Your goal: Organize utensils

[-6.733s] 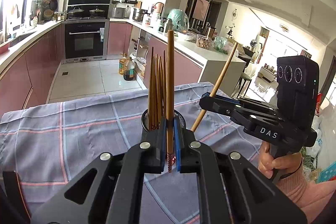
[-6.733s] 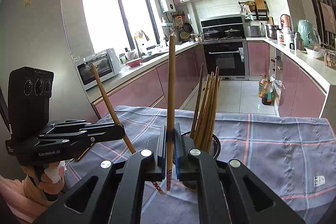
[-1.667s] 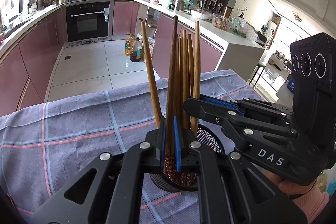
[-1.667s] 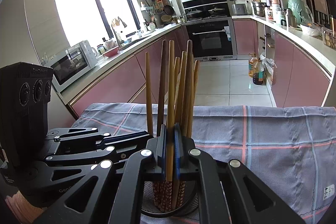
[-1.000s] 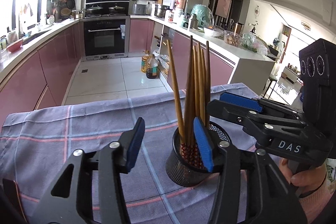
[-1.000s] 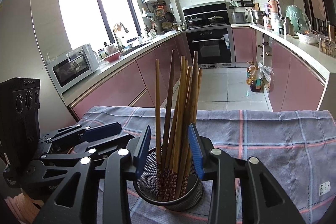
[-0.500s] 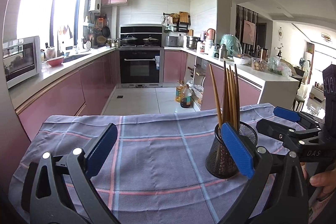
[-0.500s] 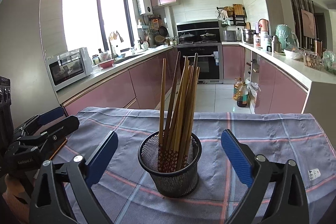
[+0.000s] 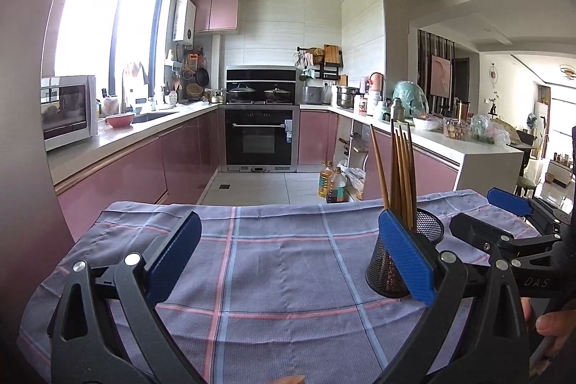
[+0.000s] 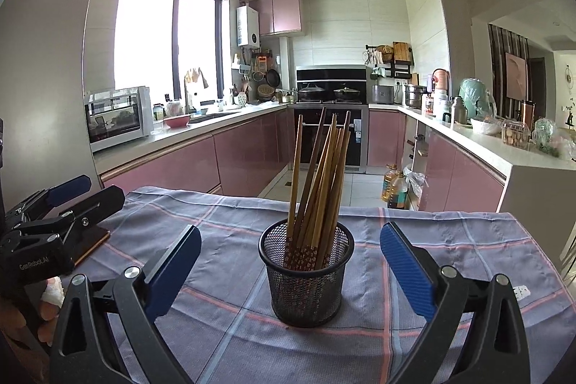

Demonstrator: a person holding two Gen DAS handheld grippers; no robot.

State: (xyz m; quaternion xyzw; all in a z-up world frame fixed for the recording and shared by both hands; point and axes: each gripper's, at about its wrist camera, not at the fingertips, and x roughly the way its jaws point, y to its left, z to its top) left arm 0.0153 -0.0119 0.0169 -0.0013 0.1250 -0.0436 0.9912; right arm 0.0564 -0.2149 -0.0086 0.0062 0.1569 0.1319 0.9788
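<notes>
A black mesh cup (image 10: 306,279) stands on the plaid tablecloth (image 10: 230,340) and holds several wooden chopsticks (image 10: 318,175) upright. My right gripper (image 10: 289,261) is wide open and empty, a little back from the cup, which sits between its blue pads. My left gripper (image 9: 289,258) is wide open and empty; the cup (image 9: 401,261) is to its right, partly behind the right pad (image 9: 406,258). The right gripper (image 9: 504,215) shows at the far right of the left wrist view. The left gripper (image 10: 64,200) shows at the left of the right wrist view.
The table's far edge drops to a tiled kitchen floor with oil bottles (image 10: 394,189). Pink cabinets, an oven (image 9: 259,139) and cluttered counters lie beyond. A flat orange-edged object (image 10: 91,242) lies on the cloth under the left gripper.
Both grippers let go of their chopsticks into the cup, opened wide and drew back from it. The cup now holds all the chopsticks.
</notes>
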